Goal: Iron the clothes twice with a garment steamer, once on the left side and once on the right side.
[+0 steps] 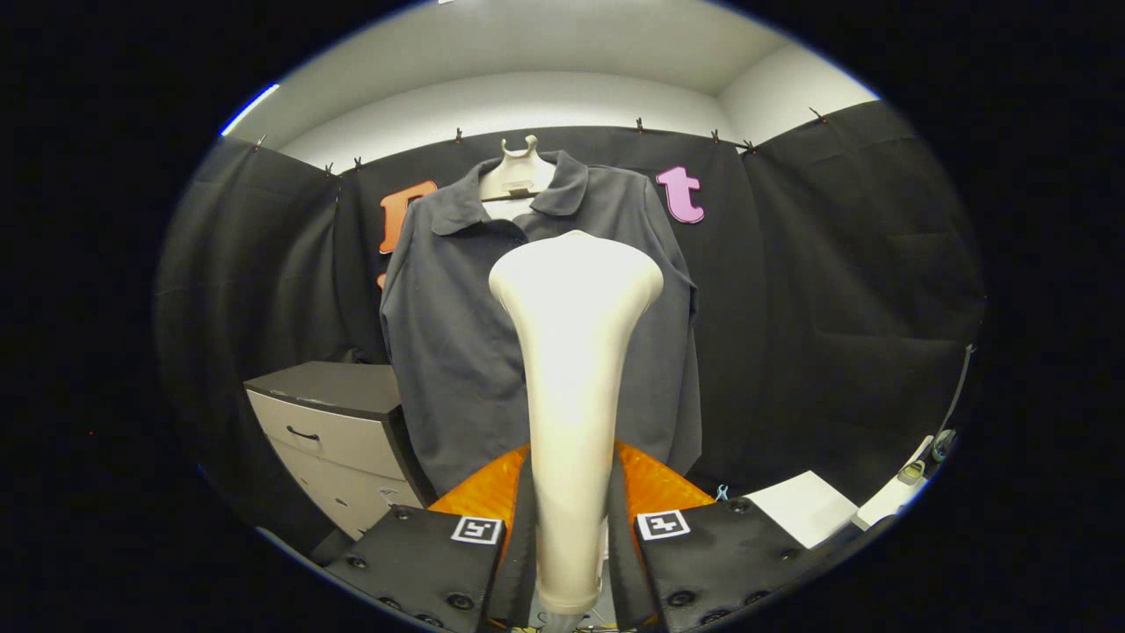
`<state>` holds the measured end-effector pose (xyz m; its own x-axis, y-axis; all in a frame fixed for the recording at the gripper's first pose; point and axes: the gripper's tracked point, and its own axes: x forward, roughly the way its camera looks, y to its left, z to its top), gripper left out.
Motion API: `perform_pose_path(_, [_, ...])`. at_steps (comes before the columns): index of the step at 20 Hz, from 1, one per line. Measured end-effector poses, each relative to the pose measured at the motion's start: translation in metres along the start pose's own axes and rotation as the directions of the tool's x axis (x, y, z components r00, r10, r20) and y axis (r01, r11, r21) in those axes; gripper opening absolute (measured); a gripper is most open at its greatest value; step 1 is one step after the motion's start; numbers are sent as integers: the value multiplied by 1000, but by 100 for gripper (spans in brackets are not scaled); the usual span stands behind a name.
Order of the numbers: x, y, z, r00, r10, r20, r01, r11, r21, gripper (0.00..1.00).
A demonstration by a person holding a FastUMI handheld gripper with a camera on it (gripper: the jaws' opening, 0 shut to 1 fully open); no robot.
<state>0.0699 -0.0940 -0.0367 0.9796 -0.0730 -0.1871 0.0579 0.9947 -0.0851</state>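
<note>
A cream garment steamer [571, 352] stands upright between my fingers, its flared head raised in front of the shirt's chest. My gripper [569, 492] is shut on the steamer's handle, one finger pressing on each side. Beyond it a dark grey collared shirt [457, 334] hangs on a pale hanger [518, 171] against the black cloth wall. The steamer head hides the shirt's middle, near the button line. I cannot tell whether the head touches the fabric.
A low cabinet with drawers [330, 422] stands left of the shirt, close to its hem. A white sheet [804, 505] and a white box edge [892, 501] lie low to the right. Black cloth walls surround the space.
</note>
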Motion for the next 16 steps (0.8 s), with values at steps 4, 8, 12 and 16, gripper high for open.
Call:
perform_pose_path(4, [-8,7,23,999,9,51,-9,1000,-6,42])
perform_pose_path(8, [-16,11,44,995,18,99,-17,1000,-14,42])
perform_pose_path(12, [-19,14,55,992,20,127,-18,1000,-19,42])
perform_pose_path(16, [-22,17,51,992,30,121,-28,999,-20,42])
